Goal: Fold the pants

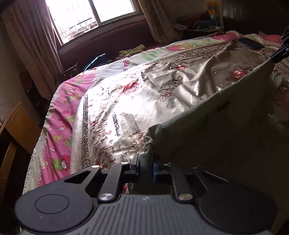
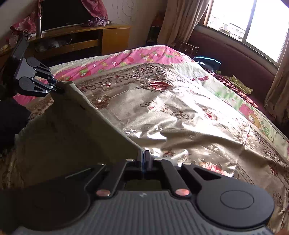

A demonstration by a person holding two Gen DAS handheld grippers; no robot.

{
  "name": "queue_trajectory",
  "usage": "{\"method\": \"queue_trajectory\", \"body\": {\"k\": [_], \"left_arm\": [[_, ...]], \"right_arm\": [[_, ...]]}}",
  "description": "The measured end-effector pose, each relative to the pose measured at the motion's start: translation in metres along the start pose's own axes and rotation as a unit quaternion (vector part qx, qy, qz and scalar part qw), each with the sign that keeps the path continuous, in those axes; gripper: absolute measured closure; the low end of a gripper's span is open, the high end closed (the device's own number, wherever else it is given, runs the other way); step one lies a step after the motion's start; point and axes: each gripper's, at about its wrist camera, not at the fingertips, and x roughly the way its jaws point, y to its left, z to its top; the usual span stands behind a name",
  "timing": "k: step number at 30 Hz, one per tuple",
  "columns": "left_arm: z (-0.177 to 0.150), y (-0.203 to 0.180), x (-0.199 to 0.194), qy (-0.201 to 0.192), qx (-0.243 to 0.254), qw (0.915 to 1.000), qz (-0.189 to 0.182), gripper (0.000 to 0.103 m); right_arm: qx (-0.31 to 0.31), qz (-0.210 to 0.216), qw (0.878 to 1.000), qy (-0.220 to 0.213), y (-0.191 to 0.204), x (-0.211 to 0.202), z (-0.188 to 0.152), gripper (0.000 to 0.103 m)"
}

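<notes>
Between the two grippers, the olive pants (image 1: 207,130) hang taut above the floral bedspread (image 1: 112,101): left gripper (image 1: 145,167) and right gripper (image 2: 144,159) each pinch an edge. Next, probably carry it over evenly.

A home bedroom, bed under shiny gold floral satin coverlet (image 1: 126,101), pink cartoon-print quilt (image 2: 137,57), beige curtains (image 1: 27,45), bright window (image 1: 86,16), wooden TV cabinet (image 2: 101,36).
</notes>
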Motion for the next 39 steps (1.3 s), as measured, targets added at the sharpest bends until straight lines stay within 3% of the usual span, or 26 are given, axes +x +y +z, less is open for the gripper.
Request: {"method": "queue_trajectory", "body": {"k": [4, 9, 12, 16, 19, 25, 32, 34, 37, 39], "left_arm": [[-0.045, -0.042, -0.043, 0.002, 0.047, 0.9988, 0.016, 0.074], [-0.096, -0.085, -0.064, 0.029, 0.082, 0.9962, 0.010, 0.072], [-0.112, -0.100, -0.075, 0.034, 0.092, 0.9951, 0.014, 0.072], [-0.123, -0.099, -0.084, 0.028, 0.069, 0.9967, 0.032, 0.072], [-0.138, -0.106, -0.085, 0.034, 0.080, 0.9955, 0.036, 0.068], [-0.165, -0.128, -0.076, 0.060, 0.157, 0.9841, 0.056, 0.060], [-0.163, -0.117, -0.077, 0.046, 0.148, 0.9809, 0.118, 0.057], [-0.164, -0.115, -0.073, 0.050, 0.152, 0.9762, 0.146, 0.057], [-0.181, -0.117, -0.063, 0.092, 0.172, 0.9667, 0.166, 0.059], [-0.188, -0.123, -0.070, 0.080, 0.184, 0.9651, 0.168, 0.059]], "right_arm": [[0.010, 0.036, 0.998, 0.042, 0.053, -0.018, -0.053, 0.103], [0.086, 0.067, 0.988, 0.114, 0.082, 0.018, -0.117, 0.103], [0.084, 0.075, 0.985, 0.129, 0.099, 0.023, -0.131, 0.103], [0.070, 0.072, 0.986, 0.131, 0.107, 0.017, -0.134, 0.103], [0.058, 0.066, 0.986, 0.144, 0.113, 0.021, -0.139, 0.102], [0.013, 0.060, 0.982, 0.179, 0.136, 0.036, -0.147, 0.097], [0.001, 0.067, 0.984, 0.164, 0.144, 0.032, -0.138, 0.097], [0.002, 0.064, 0.985, 0.161, 0.150, 0.036, -0.136, 0.097], [0.002, 0.063, 0.985, 0.162, 0.155, 0.040, -0.133, 0.097], [0.003, 0.066, 0.984, 0.165, 0.157, 0.041, -0.133, 0.097]]}}
